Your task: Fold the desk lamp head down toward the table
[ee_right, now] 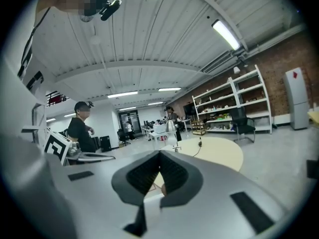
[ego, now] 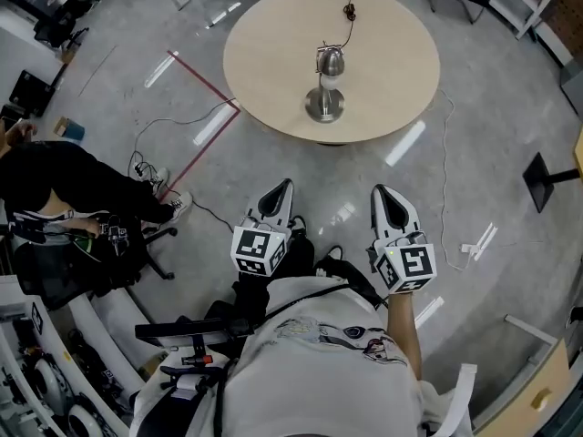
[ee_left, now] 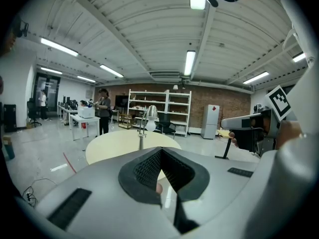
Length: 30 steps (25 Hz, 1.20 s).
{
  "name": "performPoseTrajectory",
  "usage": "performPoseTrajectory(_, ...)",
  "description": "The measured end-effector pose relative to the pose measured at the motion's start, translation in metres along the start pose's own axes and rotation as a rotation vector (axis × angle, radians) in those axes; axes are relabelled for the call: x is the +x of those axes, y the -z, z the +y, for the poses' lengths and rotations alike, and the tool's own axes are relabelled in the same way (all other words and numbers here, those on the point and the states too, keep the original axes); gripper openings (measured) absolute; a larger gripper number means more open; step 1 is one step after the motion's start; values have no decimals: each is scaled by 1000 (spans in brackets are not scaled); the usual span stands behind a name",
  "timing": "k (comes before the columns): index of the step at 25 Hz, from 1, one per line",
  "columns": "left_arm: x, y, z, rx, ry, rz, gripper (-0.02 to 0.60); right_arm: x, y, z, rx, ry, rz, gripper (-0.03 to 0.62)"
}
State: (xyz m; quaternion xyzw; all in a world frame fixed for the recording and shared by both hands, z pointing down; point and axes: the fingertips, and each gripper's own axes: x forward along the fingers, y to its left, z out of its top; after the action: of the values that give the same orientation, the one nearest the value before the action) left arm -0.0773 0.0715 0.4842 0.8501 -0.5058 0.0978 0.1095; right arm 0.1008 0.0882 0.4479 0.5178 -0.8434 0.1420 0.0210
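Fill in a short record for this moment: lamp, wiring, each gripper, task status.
lamp: desk lamp stands near the middle of the round table, arm upright, head raised
wiring: cable runs from the lamp toward the table's far edge
left: left gripper shut, empty, over the floor short of the table
right: right gripper shut, empty, level with the left one
task status: lamp untouched, fold not begun

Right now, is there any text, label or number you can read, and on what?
No readable words or numbers in any view.
Marker cube on the left hand-held gripper: square pattern, no letters.
Tall white cabinet: red sticker, too small to read.
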Motion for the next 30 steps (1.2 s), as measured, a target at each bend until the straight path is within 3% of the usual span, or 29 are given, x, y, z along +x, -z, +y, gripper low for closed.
performPoseTrajectory(6,28,-11,26,-4,10,-3,3,39,-10,-3,-4,7,-7,5)
performPoseTrajectory(19,113,-65,94,11,139,-40,3,150,-53,-17,-20,96,-36,5)
performPoseTrajectory(25,133,-58,120,-3,142,-3,3,179,-59,-24,-17,117,-25,5)
performPoseTrajectory(30,149,-74,120,3,127,-27,3,196,-79,-29,-30,91,-48,5)
